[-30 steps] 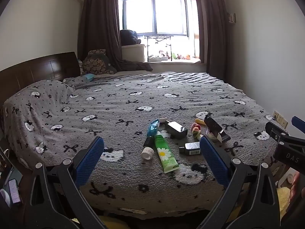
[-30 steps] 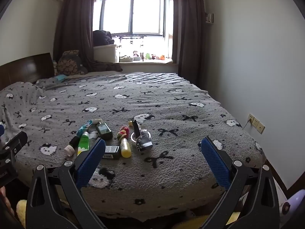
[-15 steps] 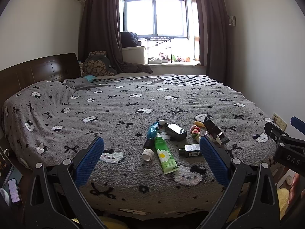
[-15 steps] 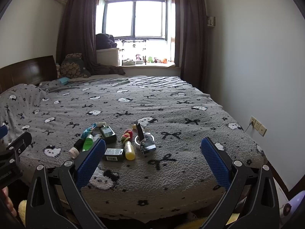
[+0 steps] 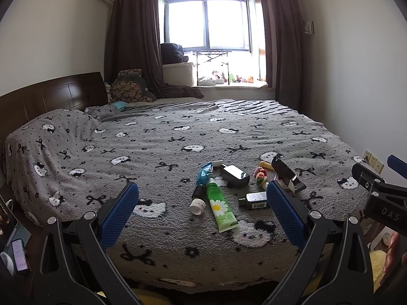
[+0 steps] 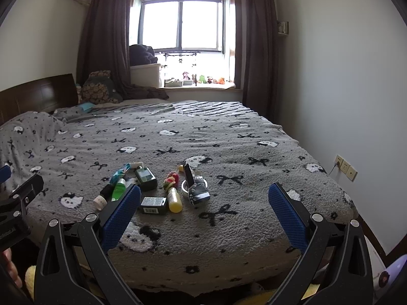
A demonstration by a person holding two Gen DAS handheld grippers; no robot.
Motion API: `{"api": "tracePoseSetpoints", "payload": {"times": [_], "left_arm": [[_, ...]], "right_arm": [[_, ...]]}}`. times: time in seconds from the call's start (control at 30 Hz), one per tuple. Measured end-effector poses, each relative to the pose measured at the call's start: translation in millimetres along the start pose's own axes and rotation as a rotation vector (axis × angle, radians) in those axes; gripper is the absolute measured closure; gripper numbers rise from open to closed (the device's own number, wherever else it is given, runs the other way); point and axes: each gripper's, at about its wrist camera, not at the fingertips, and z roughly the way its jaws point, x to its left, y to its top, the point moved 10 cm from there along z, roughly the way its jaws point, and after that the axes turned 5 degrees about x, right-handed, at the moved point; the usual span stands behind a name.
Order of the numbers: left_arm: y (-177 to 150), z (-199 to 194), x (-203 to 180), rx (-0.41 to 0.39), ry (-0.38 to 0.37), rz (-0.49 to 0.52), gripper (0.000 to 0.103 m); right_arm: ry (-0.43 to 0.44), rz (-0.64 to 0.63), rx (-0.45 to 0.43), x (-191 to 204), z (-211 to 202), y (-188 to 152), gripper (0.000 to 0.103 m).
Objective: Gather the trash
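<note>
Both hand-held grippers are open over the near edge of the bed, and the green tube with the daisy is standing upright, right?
Not quite. The green tube is lying flat on the bed, as the left wrist view shows. Both hand-held grippers are open.

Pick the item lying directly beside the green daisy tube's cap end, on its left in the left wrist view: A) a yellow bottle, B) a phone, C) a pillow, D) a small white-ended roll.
D: a small white-ended roll lies just left of the green daisy tube on the bed blanket, while the yellow bottle sits farther right among the other items.
</note>
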Motion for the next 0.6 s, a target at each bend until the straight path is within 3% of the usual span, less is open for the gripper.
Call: {"api": "tracePoseSetpoints", "payload": {"times": [0.6], "left_arm": [[2.9,-3.3,-0.7,-0.015,0.002,0.008,0.008]], "right_arm": [[0.014,-0.013,-0.008,3.3,-1.4,4.8,0.003]]}}
